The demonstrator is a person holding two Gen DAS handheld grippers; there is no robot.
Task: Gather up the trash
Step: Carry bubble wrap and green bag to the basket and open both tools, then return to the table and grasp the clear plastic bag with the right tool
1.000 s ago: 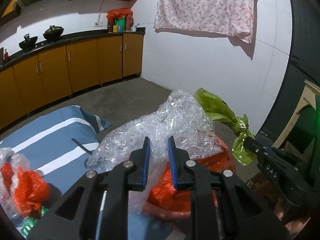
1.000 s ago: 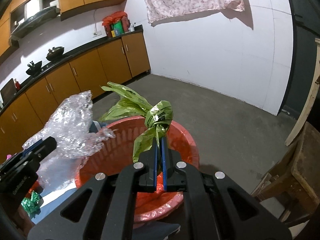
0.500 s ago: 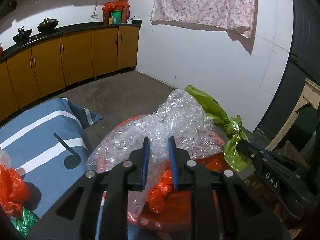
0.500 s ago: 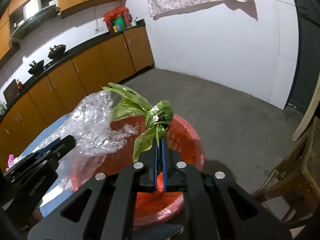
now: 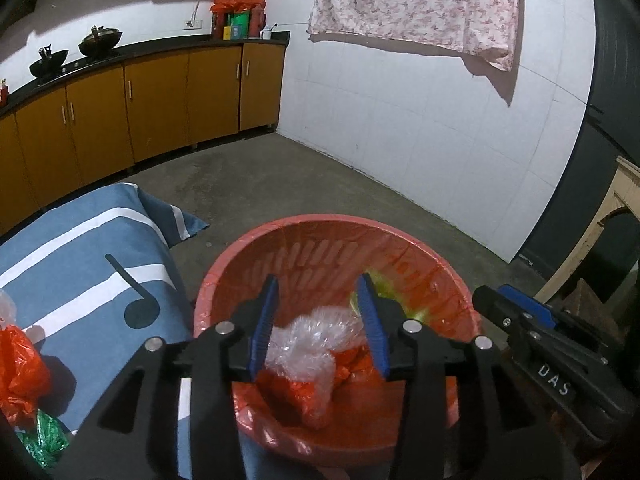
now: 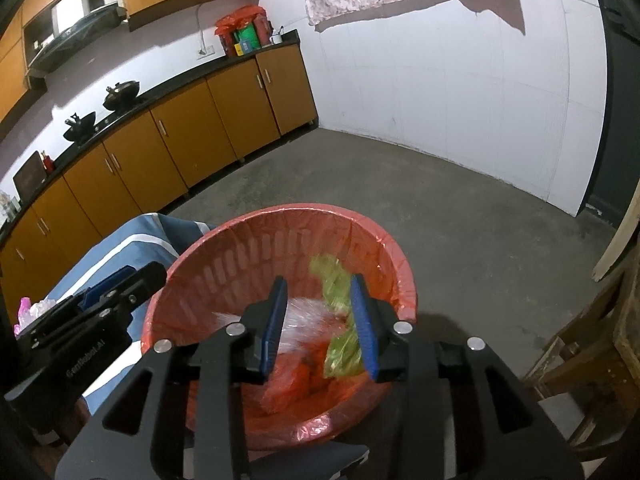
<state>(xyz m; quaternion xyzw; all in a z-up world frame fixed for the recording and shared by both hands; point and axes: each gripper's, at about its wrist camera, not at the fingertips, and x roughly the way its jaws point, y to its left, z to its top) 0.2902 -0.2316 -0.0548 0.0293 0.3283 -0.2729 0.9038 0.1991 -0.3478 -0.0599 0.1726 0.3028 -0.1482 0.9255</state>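
Filling the lower centre of both wrist views, a red basket lined with a red plastic bag sits on the concrete floor, just right of a blue striped cloth. Inside it lie clear bubble wrap and, blurred, a green plastic bag. Above the basket, the left tongs and right tongs are both opening, blue pads apart and pressing on nothing.

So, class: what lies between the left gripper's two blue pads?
Left wrist view: crumpled clear bubble wrap shows between the opening left gripper, lying down in the red basket, unpinched.
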